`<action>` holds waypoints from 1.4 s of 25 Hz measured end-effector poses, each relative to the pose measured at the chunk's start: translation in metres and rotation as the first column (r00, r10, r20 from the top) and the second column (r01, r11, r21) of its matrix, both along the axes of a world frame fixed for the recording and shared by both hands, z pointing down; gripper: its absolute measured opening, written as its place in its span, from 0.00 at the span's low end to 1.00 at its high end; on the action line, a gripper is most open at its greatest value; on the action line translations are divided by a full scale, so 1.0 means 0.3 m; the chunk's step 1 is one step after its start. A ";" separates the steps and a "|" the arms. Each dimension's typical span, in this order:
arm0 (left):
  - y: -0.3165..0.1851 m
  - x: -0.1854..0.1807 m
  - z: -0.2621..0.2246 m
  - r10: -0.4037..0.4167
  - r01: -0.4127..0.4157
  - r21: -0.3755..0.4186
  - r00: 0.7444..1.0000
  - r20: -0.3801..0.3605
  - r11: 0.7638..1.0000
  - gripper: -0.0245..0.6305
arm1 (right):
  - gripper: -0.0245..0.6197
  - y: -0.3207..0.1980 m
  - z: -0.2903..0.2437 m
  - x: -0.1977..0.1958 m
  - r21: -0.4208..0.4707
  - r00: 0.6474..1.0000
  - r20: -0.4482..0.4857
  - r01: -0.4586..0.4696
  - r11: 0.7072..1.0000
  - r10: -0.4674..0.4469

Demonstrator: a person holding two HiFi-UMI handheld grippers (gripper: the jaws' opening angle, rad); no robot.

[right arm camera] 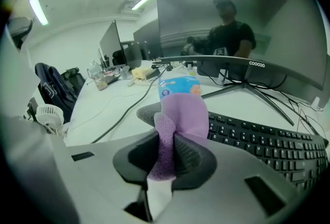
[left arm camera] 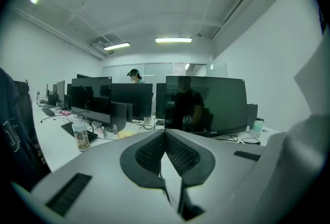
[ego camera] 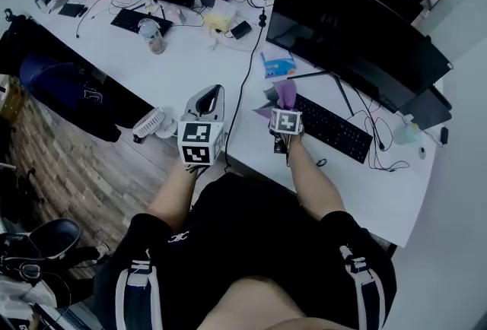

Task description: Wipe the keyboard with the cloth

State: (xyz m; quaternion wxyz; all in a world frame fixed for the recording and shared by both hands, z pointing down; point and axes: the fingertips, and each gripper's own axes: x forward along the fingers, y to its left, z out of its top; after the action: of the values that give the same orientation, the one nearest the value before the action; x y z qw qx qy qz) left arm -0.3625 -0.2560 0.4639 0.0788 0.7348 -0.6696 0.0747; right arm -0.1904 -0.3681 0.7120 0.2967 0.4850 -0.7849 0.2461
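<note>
The black keyboard (ego camera: 332, 127) lies on the white desk (ego camera: 190, 66) under a wide dark monitor (ego camera: 358, 39). My right gripper (ego camera: 286, 103) hovers over the keyboard's left end, shut on a purple cloth (ego camera: 286, 93). In the right gripper view the cloth (right arm camera: 183, 117) stands up out of the pinched jaws, and the keyboard (right arm camera: 268, 140) runs off to the right just beyond them. My left gripper (ego camera: 212, 93) is held over the desk's front edge, left of the keyboard. Its jaws (left arm camera: 165, 138) are shut, with nothing between them.
A blue wipes pack (ego camera: 278, 66) lies behind the cloth. A black cable (ego camera: 245, 85) crosses the desk between the grippers. A small white fan (ego camera: 151, 123) sits at the desk edge, and a jar (ego camera: 154, 37) stands farther back. Cables and a bottle (ego camera: 405, 132) lie to the keyboard's right.
</note>
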 end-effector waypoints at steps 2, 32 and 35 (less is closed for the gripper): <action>0.001 -0.005 -0.006 -0.006 0.006 0.007 1.000 -0.007 1.000 0.05 | 0.16 -0.004 -0.041 -0.021 0.041 1.000 0.006 0.014 0.999 -0.014; -0.081 0.285 -0.070 0.213 -0.208 0.083 0.976 -0.051 0.974 0.05 | 0.16 0.213 -0.972 0.378 0.692 0.970 0.228 -0.224 0.686 0.087; -0.065 0.291 -0.076 0.220 -0.215 0.086 0.974 -0.049 0.973 0.05 | 0.16 0.224 -0.961 0.384 0.687 0.968 0.237 -0.230 0.689 0.086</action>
State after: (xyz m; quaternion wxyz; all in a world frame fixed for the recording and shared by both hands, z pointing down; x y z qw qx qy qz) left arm -0.2753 -0.2754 0.4412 0.0602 0.8080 -0.5850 0.0348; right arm -0.0751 -0.3008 0.4238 -0.0100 0.6023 -0.7982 -0.0060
